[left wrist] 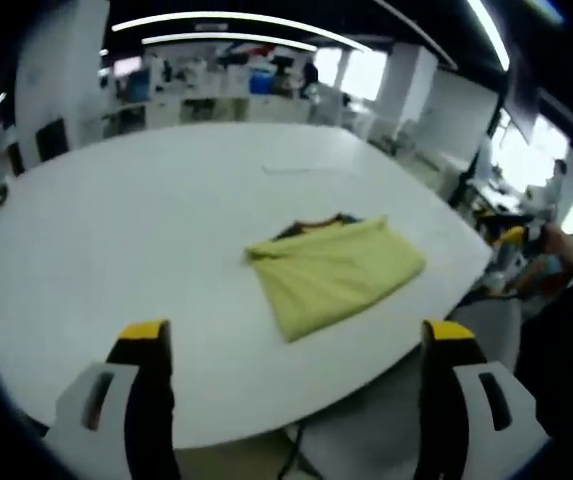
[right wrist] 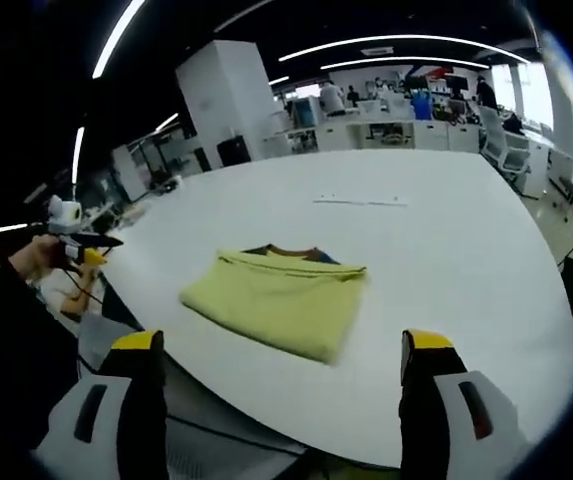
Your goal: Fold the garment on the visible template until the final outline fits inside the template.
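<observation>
A yellow garment lies folded into a rough rectangle on the white table, with a dark collar edge showing at its far side. My left gripper is open, held back over the table's near edge, with nothing between its yellow-tipped jaws. In the right gripper view the same garment lies ahead, and my right gripper stands open and apart from it. A hand holds the left gripper at the left of that view. The right gripper appears at the right of the left gripper view.
A faint thin mark lies on the table beyond the garment, also seen as a line. Desks, chairs and people stand in the office behind. A cable hangs below the table's near edge.
</observation>
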`<state>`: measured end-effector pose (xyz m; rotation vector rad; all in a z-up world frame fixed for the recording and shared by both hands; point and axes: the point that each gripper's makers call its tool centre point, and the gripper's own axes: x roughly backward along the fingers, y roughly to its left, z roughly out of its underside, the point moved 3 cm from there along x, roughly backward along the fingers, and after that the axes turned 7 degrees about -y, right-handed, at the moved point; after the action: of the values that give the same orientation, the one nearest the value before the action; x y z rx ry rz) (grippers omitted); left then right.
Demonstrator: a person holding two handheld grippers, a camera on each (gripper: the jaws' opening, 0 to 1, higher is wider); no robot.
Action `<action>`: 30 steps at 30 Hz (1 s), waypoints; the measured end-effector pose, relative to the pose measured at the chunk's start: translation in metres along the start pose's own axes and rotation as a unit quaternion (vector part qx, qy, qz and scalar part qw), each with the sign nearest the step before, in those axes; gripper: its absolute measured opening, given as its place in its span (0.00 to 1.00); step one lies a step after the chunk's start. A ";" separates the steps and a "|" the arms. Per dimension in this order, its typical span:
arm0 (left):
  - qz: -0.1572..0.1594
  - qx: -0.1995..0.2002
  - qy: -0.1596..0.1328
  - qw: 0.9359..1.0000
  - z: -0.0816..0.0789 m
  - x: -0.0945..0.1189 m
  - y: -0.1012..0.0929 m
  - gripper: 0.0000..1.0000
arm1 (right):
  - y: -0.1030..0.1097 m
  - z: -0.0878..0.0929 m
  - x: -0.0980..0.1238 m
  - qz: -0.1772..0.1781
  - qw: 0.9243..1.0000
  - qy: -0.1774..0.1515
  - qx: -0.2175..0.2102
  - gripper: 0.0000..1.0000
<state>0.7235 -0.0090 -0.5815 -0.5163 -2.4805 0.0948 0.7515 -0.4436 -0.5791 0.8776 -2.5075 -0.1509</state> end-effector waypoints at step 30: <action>0.009 -0.011 0.023 1.000 0.005 -0.008 0.004 0.99 | -0.001 0.004 -0.018 -0.016 1.000 0.017 0.002 1.00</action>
<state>0.7276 -0.0084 -0.5905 -0.5437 -2.4357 0.0631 0.7623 -0.4339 -0.5896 0.9135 -2.4645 -0.1411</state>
